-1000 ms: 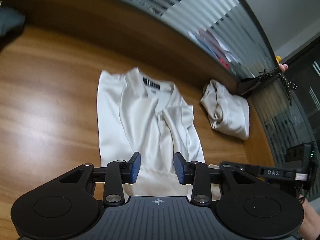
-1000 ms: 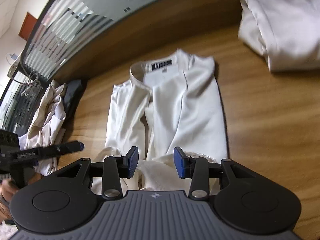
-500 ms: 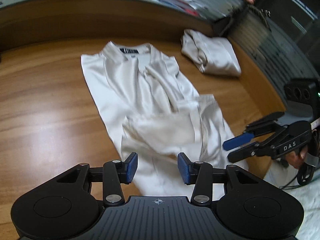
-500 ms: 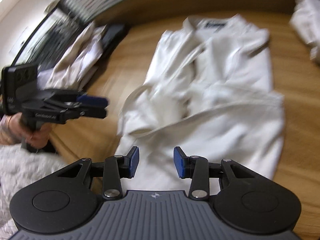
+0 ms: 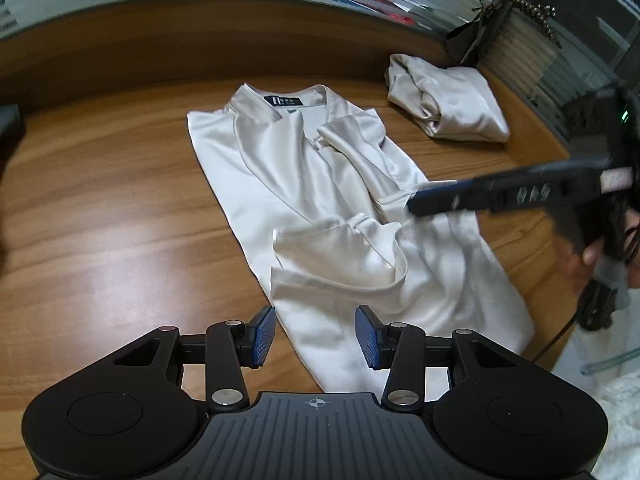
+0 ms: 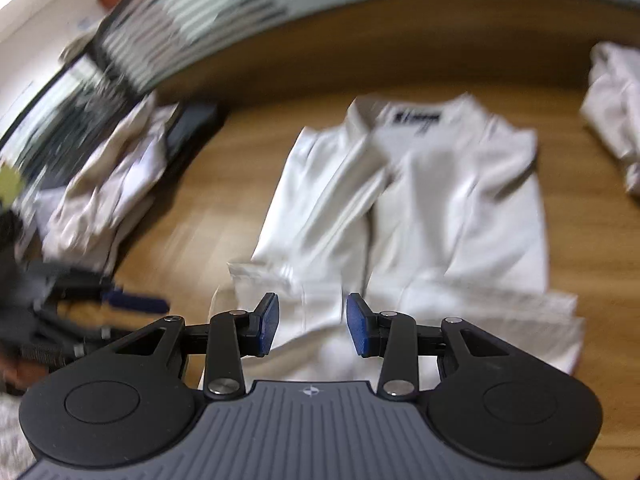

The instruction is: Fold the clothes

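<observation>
The cream blouse (image 5: 320, 184) lies on the wooden table (image 5: 104, 216), hem folded up. Both the left gripper (image 5: 315, 335) and the right gripper (image 6: 312, 324) hover released (nothing between the pads), a folded garment (image 5: 448, 104) at two o'clock.

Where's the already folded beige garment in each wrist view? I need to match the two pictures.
Left wrist: folded garment upper right, beyond the spread shirt.
Right wrist: folded garment far right edge, partly cut off.
Shared landmark: the shirt's black neck label.

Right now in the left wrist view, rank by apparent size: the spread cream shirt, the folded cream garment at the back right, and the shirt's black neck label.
1. Spread cream shirt, clearly largest.
2. Folded cream garment; it lies farther from the camera, so it looks smaller than it is.
3. Black neck label, by far the smallest.
</observation>
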`<state>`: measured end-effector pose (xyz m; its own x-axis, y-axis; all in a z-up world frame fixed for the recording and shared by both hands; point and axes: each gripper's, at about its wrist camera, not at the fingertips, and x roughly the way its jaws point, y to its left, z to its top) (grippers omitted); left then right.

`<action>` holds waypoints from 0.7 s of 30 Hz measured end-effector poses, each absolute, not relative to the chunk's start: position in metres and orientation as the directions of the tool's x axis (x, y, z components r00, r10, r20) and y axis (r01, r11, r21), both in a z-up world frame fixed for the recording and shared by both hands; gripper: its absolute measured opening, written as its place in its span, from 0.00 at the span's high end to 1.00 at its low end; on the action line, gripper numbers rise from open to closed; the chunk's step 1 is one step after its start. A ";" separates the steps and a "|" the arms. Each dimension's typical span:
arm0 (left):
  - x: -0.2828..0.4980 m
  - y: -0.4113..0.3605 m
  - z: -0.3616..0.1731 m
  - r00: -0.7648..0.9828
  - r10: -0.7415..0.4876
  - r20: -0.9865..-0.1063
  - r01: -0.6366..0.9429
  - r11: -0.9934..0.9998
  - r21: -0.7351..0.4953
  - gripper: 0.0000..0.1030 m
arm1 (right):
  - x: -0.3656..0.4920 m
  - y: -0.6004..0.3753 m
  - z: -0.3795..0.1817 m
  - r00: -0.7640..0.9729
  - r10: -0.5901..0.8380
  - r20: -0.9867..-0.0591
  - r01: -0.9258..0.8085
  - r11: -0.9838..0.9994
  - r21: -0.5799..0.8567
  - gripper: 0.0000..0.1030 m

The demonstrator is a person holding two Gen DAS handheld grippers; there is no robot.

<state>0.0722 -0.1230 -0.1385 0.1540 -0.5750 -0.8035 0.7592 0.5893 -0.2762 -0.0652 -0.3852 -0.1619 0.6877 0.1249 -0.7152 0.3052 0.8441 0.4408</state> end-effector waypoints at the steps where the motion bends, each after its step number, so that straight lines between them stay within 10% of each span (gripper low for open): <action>1: 0.072 -0.127 -0.139 0.157 -0.577 -0.802 0.768 0.582 -0.268 0.55 | -0.069 -0.388 -0.157 0.698 0.101 -0.709 0.313 0.848 0.428 0.58; 18: 0.040 -0.189 -0.161 0.135 -0.535 -0.834 0.941 0.334 -0.062 0.55 | -0.157 -0.405 -0.152 0.597 -0.025 -0.802 0.457 0.832 0.313 0.58; 21: 0.044 -0.196 -0.160 0.165 -0.535 -0.829 0.935 0.351 -0.041 0.94 | -0.160 -0.405 -0.155 0.595 -0.013 -0.804 0.448 0.835 0.319 0.58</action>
<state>0.0442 -0.1956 -0.1601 0.1646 -0.5346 -0.8289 0.9354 0.3512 -0.0407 -0.1602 -0.4055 -0.1547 0.5950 -0.0127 -0.8036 0.4483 0.8351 0.3187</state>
